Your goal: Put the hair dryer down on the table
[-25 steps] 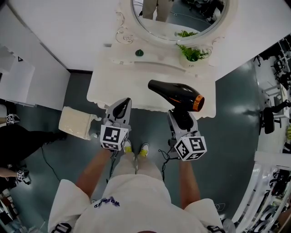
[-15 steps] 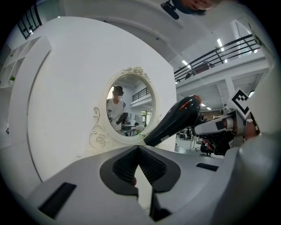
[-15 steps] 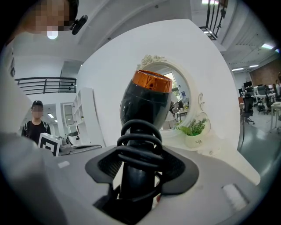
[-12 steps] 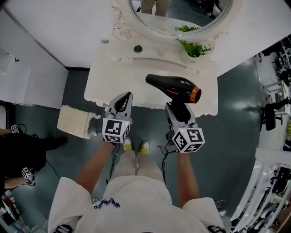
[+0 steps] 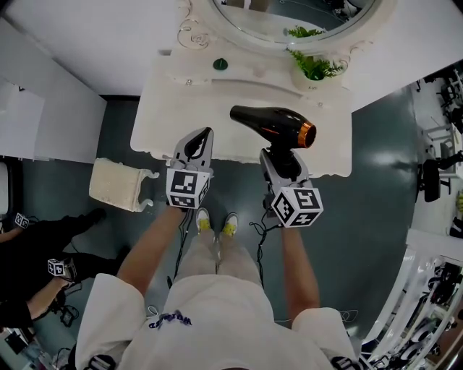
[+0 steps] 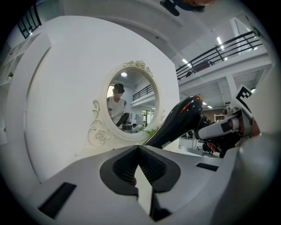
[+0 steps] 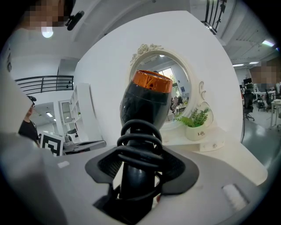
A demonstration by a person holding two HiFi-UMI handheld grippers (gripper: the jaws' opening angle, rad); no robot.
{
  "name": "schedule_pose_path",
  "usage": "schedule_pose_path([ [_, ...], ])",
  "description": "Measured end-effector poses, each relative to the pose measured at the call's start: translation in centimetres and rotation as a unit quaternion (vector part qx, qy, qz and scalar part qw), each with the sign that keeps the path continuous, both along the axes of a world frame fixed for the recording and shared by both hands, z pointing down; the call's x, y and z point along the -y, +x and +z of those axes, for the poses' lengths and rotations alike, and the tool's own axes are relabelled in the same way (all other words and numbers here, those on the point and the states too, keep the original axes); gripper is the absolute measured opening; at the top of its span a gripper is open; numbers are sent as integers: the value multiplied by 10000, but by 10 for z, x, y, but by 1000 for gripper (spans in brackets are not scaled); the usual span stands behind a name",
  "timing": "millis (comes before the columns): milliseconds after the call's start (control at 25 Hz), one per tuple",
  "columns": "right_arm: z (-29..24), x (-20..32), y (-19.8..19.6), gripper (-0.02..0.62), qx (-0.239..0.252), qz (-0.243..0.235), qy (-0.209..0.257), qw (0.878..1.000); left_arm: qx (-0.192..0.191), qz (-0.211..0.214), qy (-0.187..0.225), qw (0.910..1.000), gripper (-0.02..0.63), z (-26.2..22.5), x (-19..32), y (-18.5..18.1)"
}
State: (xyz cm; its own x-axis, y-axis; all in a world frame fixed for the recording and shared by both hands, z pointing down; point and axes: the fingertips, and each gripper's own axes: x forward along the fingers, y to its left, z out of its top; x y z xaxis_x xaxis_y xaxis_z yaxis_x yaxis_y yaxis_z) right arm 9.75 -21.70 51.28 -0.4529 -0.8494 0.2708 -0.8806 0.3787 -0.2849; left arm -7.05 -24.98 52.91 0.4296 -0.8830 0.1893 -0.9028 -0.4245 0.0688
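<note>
A black hair dryer (image 5: 271,126) with an orange rear ring lies level above the front part of the white dressing table (image 5: 217,108). My right gripper (image 5: 283,160) is shut on its handle, just at the table's front edge, and the coiled cord wraps the handle above the jaws. In the right gripper view the hair dryer (image 7: 147,101) stands up from the right gripper (image 7: 137,176), orange ring on top. My left gripper (image 5: 200,142) is shut and empty at the table's front edge, left of the dryer. In the left gripper view the hair dryer (image 6: 180,121) shows beyond the left gripper (image 6: 138,149).
An oval mirror (image 5: 289,18) in a carved white frame stands at the table's back, with a small potted plant (image 5: 315,66) and a dark green knob-like object (image 5: 220,64) near it. A cream stool (image 5: 116,186) stands on the floor at left. A person in black (image 5: 43,246) crouches far left.
Both grippers and the hair dryer have shifted a little forward toward the table. The right grip is unchanged. The person in black at the far left has moved.
</note>
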Motion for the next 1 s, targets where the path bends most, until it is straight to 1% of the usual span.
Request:
schedule_pose_path([
  [280,22,15,-2,268,-102,26,-136,9999,23,67,-254,9997,8,21,12,6],
  [680,61,40,1,268,-111,74,-454,9989,68,73,-417,9991,8,48,30,11],
  [880,75,50,2,268,-156,140,-476,9986,22,33,-443,9990,8,57,36,11],
  [1000,84,53,0,268,-219,132,-504,9984,94,24,-506,9987,8,67,38,11],
])
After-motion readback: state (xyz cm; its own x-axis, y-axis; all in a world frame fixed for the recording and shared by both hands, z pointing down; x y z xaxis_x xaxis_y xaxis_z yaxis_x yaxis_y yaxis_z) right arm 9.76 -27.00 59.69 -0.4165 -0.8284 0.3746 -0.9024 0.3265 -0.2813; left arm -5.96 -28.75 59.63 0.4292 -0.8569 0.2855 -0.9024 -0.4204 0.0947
